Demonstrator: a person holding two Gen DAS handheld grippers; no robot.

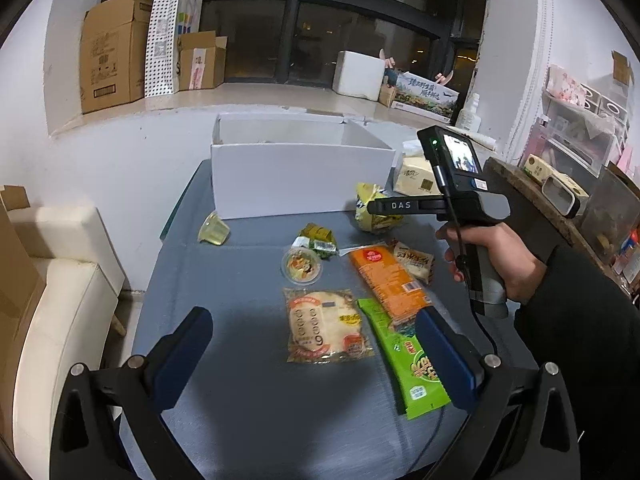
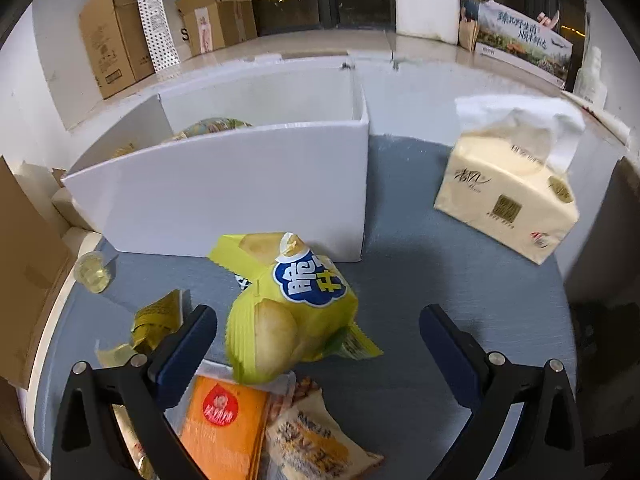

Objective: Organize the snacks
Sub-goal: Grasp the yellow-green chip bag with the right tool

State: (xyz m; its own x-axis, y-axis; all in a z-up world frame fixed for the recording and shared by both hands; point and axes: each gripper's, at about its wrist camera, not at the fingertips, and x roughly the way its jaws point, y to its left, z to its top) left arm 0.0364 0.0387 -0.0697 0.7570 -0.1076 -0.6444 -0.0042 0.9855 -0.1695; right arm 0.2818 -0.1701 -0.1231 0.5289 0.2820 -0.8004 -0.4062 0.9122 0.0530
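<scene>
The white box [image 2: 224, 196] is hiding most of its contents behind its front wall; only the top of a round packet [image 2: 216, 126] is showing. The orange packet [image 2: 224, 420] is running under the left finger and off the lower edge. The green packet [image 1: 404, 360] is lying partly behind the left hand-held gripper's [image 1: 320, 344] right finger. Print on the flatbread packet [image 1: 326, 326] is staying too small to read.

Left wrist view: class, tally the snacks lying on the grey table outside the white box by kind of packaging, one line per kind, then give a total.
Plastic cups: 2
Puffed chip bag: 1
Flat sealed packs: 4
Small crumpled packets: 2, as far as the overlap shows
Total: 9
</scene>
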